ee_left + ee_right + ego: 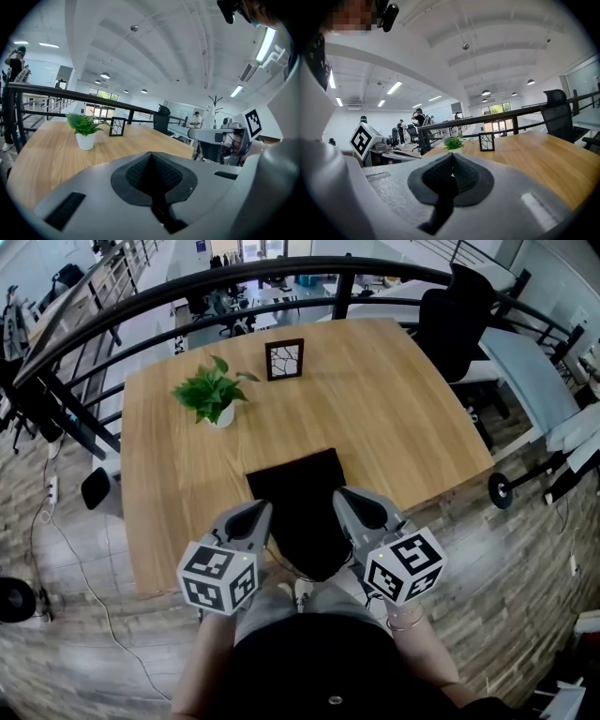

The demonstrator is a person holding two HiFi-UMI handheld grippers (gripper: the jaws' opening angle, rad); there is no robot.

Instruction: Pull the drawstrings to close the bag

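Plainly, both grippers were closed. The left gripper had its black pads pressed together, with no daylight at the seam. A dark strip ran from that seam back over the grey body and towards the middle. I took it for a drawstring, though it was too dark to be sure. The right gripper was the same: its pads met, and a broader dark strip slanted back from the seam, again towards the middle. That looked like the other drawstring, pinched.

The bag lay flat and black on the table, between the two grippers. Its near end reached the table's near edge, and whether it hung over could not be told. Its mouth was not clearly seen, so I could not say how far it was drawn shut. A plant and a frame stood well apart from it at the far side.

Several things could go wrong from there. Nothing pinned the bag down, so a pull on the strings might drag it whole off the near edge instead of cinching the mouth. If one hand pulled harder than the other, the fabric would likely bunch on one side and jam the channel. A thin string held only at the pad tips could also slip free under tension, leaving that gripper closed on nothing. A pull that was too level and too close to the body would soon run out of room.
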